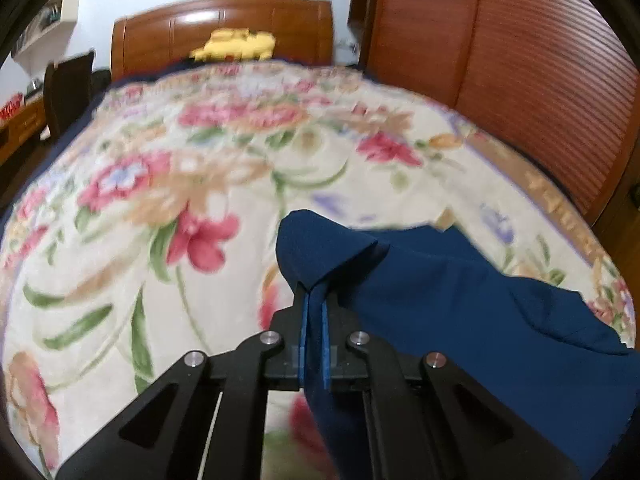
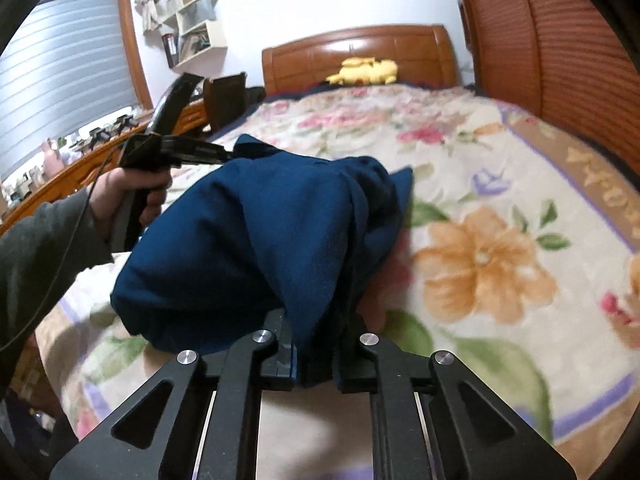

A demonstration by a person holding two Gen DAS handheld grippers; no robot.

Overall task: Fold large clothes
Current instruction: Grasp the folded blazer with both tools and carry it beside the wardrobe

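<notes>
A dark blue garment (image 1: 460, 304) hangs between both grippers above a bed with a floral blanket (image 1: 168, 184). My left gripper (image 1: 315, 300) is shut on a fold of the blue cloth, which drapes away to the right. My right gripper (image 2: 316, 344) is shut on a bunched edge of the same garment (image 2: 260, 248), which hides its fingertips. In the right wrist view the left gripper (image 2: 230, 155) shows at the left, held in a hand, pinching the garment's far corner. The cloth sags between the two grippers just above the blanket (image 2: 500, 220).
A wooden headboard (image 1: 224, 28) stands at the far end with a yellow plush toy (image 1: 236, 46) before it. A slatted wooden wardrobe (image 1: 520, 64) lines the right side. A desk with clutter (image 2: 80, 152), a dark chair (image 2: 226, 100) and a window are to the left.
</notes>
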